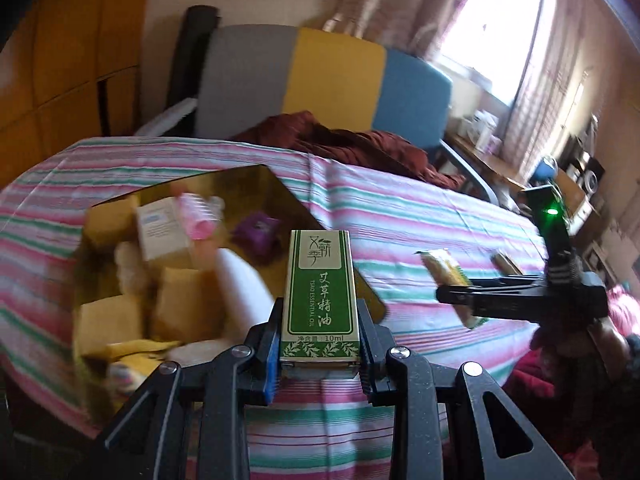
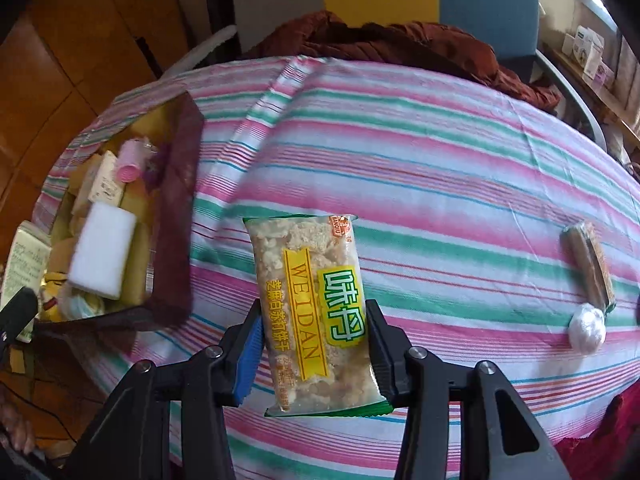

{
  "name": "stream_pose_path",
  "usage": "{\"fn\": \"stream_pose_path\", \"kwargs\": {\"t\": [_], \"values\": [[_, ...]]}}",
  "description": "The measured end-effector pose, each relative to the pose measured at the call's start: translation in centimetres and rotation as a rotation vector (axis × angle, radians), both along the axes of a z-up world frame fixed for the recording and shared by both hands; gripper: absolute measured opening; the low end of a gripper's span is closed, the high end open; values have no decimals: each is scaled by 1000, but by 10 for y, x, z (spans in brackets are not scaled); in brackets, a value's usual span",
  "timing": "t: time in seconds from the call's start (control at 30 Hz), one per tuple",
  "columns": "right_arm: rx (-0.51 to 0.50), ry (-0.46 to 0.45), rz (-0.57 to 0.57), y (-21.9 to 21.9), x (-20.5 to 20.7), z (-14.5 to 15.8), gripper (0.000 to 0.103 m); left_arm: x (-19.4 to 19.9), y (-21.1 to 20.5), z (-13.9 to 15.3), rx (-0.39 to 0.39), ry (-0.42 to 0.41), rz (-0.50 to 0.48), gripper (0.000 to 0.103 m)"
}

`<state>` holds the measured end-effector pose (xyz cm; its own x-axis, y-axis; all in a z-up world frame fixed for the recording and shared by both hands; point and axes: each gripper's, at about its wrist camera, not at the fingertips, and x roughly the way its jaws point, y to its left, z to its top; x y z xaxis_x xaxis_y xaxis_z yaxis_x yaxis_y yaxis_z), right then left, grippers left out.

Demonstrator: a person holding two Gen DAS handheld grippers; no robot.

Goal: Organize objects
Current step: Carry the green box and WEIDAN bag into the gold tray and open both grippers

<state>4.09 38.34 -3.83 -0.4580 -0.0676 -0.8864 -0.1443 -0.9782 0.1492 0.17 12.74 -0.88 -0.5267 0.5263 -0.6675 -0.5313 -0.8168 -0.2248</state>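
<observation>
My left gripper (image 1: pixel 320 344) is shut on a green and cream essential oil box (image 1: pixel 319 296), held upright just right of the open storage box (image 1: pixel 280 184). That storage box holds a pink roller (image 1: pixel 196 216), a white sponge (image 1: pixel 240 284) and several small packs. My right gripper (image 2: pixel 316 340) is shut on a clear cracker packet (image 2: pixel 316 312) with a yellow and green label, held above the striped tablecloth (image 2: pixel 440 152). The right gripper also shows in the left wrist view (image 1: pixel 456 300), at the right with the packet (image 1: pixel 444 272). The storage box shows at the left of the right wrist view (image 2: pixel 176 208).
On the cloth at the right lie a brown wrapped bar (image 2: pixel 592 268) and a small white ball (image 2: pixel 586 326). A dark red garment (image 2: pixel 400 44) lies on a grey, yellow and blue chair (image 1: pixel 336 76) behind the table. A cluttered desk (image 1: pixel 500 160) stands by the window.
</observation>
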Motion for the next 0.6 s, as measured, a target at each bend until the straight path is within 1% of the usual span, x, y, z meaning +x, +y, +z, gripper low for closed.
{"fn": "stream_pose_path", "kwargs": {"t": [0.17, 0.27, 0.37, 0.5, 0.6], "values": [[-11, 50, 82, -37, -14, 16, 47, -8, -33, -2, 12, -14, 79, 31], [-19, 60, 140, -61, -18, 21, 47, -13, -51, -7, 10, -31, 129, 31], [-24, 61, 190, -84, -24, 22, 47, -16, -68, -12, 15, -50, 159, 31], [-24, 54, 248, -111, -35, 22, 47, -21, -77, -14, 34, -72, 168, 31], [-29, 50, 272, -128, -50, 20, 47, -33, -74, -6, 59, -63, 162, 31]]}}
